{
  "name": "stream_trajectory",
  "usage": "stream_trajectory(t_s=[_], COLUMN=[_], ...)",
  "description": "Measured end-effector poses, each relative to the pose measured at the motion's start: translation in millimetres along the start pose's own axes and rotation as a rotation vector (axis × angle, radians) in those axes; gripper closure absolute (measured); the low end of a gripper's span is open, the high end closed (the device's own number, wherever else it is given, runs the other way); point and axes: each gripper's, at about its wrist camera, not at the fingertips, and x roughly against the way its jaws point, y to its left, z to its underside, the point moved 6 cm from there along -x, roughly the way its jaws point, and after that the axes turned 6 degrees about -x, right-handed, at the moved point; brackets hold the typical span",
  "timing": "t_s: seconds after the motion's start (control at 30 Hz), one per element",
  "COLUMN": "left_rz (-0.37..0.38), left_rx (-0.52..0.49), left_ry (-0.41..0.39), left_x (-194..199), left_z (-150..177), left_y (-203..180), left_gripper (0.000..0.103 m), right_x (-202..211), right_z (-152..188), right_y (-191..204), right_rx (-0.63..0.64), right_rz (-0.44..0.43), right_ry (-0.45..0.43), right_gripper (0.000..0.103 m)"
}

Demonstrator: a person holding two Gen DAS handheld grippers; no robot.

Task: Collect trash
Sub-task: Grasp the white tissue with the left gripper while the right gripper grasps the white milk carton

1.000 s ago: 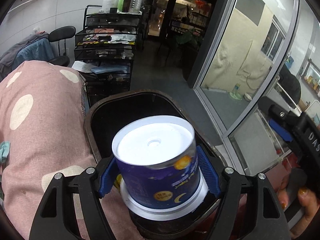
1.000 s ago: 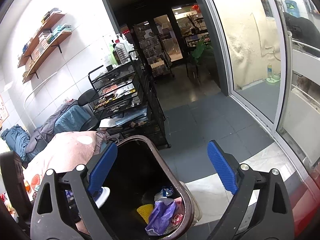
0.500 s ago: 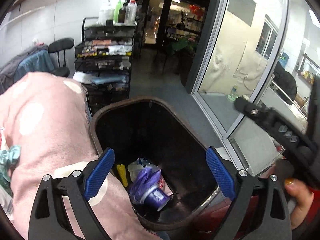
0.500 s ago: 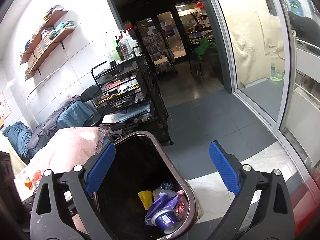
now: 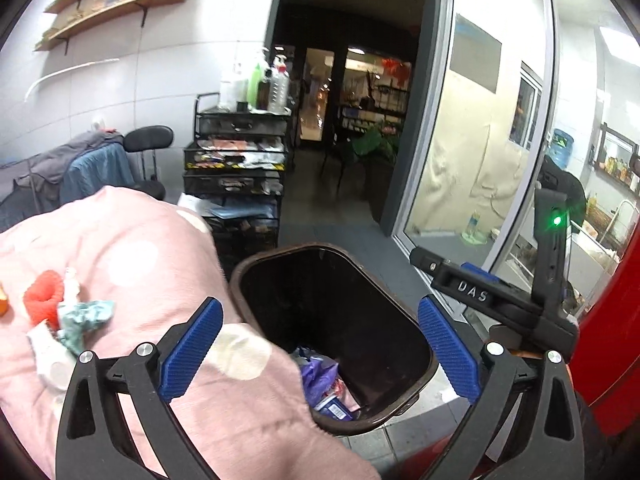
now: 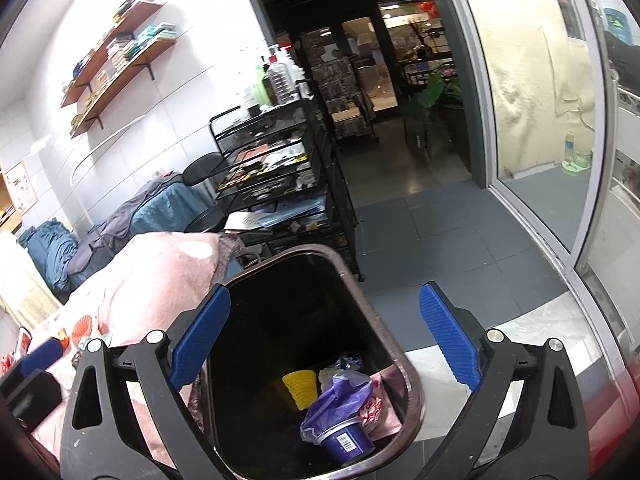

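Note:
A dark brown trash bin [image 5: 280, 252] stands beside a pink dotted blanket [image 5: 132, 248]. In it lie a blue cup [image 6: 348, 440] on its side, a purple wrapper [image 6: 340, 396] and a yellow cup [image 6: 300, 388]. My left gripper [image 5: 320, 344] hovers over the bin's near rim, its jaws opening wide with nothing between them. My right gripper [image 6: 324, 340] is open and empty above the bin [image 6: 296, 250]; its black body [image 5: 480, 292] shows at the right of the left wrist view. A red piece [image 5: 42, 300], teal crumpled paper [image 5: 84, 320] and a white scrap [image 5: 48, 356] lie on the blanket.
A black wire cart [image 5: 236, 176] with bottles on top stands behind the bin, and a black chair [image 5: 148, 144] is to its left. A glass sliding door [image 5: 480, 160] runs along the right. Something red [image 5: 608, 340] fills the lower right edge.
The blue cup that my left gripper held has dropped into the bin. That gripper opened and drew back and up, bringing the blanket's trash into view. The right gripper barely moved.

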Motion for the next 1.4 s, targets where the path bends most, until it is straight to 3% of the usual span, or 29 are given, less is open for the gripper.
stream_trajectory(t_s=[0.27,0.7,1.2,1.4], left_rz=[-0.095,-0.202,-0.454,-0.502], left_rx=[0.01,0.126,0.319,0.452], left_ry=[-0.029,-0.031,-0.025,0.017], left_x=[24.5,61.5,139.0,161.2], left_z=[11.8,42.5,98.6,127.5], left_y=[26.7,82.8,187.6,243.7], left_gripper=[0.005,0.005,0.006,0.006], right_x=[-7.9,-12.0,-2.2,1.1], right_z=[21.8,49.4,94.7,124.6], right_y=[28.7,98.8,207.5,254.6], right_rx=[0.046,0.155,0.379,0.479], right_rz=[-0.074,-0.202,-0.404,-0.497], right_ry=[0.055,0.123,0.237,0.324], right_gripper=[0.009,0.009,0.009,0.009])
